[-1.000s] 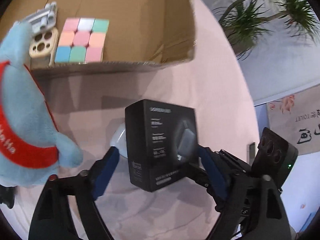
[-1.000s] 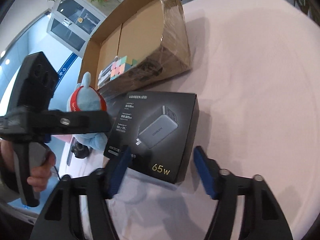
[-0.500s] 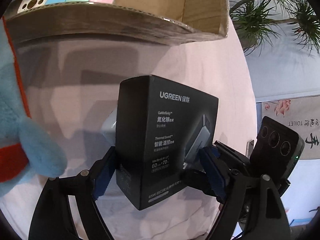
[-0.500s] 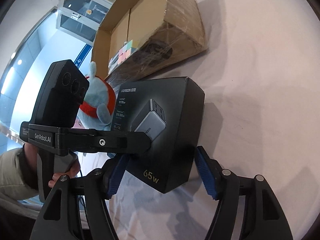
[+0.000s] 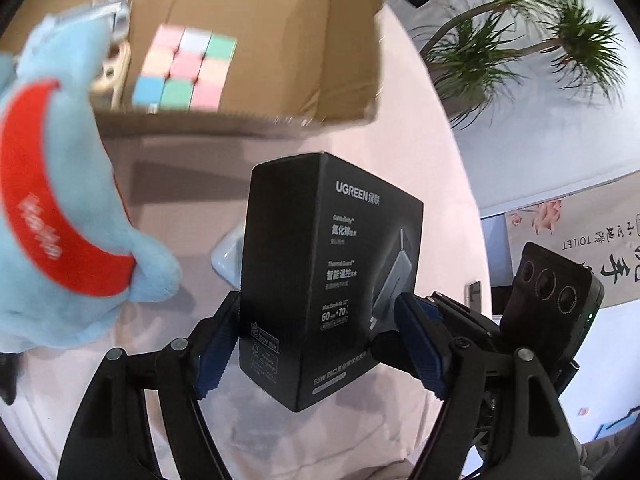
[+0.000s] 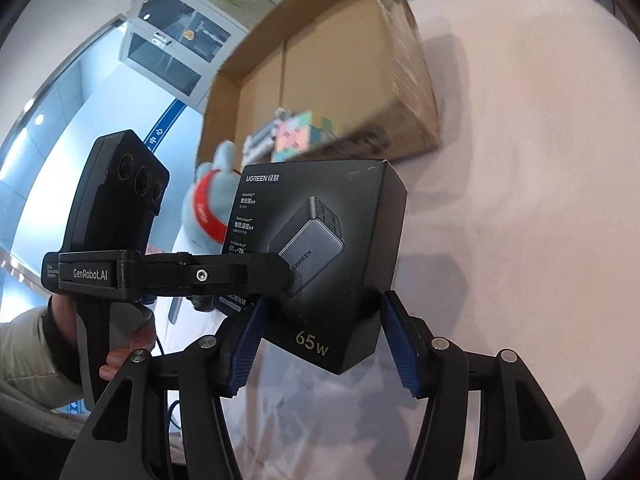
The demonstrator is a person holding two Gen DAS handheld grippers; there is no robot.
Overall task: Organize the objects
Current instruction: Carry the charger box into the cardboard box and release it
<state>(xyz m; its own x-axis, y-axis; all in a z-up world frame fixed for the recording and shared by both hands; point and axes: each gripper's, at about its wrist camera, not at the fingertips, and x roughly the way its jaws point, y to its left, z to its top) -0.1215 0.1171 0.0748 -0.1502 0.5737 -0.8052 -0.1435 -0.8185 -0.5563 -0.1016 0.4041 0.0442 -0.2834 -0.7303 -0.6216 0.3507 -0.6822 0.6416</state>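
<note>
Left wrist view: left hand-held gripper (image 5: 316,344) closing, both blue pads pressed on the black charger box (image 5: 324,280).
Box position: clear of the pink tabletop (image 5: 420,128); a second ago it lay flat there.
Background: blue plush toy (image 5: 60,216) at left, cardboard box (image 5: 280,20) holding a pastel cube (image 5: 184,68).
Right wrist view: right hand-held gripper (image 6: 320,340) closing, pinching the same box by its lower corner.
Change: jaws stood apart around the box a second ago.
Person: a hand (image 6: 120,344) grips the left handle.
</note>
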